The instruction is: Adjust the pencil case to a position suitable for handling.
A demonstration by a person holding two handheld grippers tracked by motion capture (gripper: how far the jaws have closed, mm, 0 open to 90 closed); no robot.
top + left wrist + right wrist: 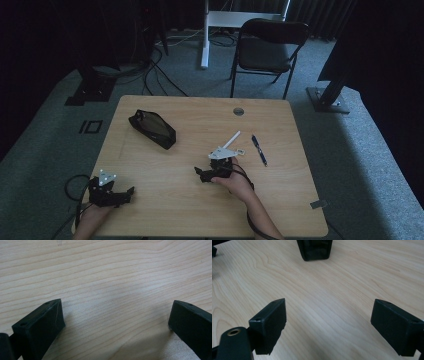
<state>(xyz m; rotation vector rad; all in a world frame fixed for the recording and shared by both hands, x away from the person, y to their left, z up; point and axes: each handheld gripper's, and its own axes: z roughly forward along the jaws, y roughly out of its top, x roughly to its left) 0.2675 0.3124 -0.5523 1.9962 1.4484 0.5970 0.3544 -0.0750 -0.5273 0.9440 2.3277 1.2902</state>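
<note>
pale wood-grain surface (112,272) with a smooth, faintly shiny finish, jaws in matt black plastic (pad faces look finely textured), black pouch (152,129) soft-looking with a glossy panel, pen (259,150) dark and glossy, carpet (360,150) rough grey

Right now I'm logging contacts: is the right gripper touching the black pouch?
Apart. In the right gripper view, bare wood lies between the open right gripper and the black pouch ahead; the high view shows the same gap.
</note>
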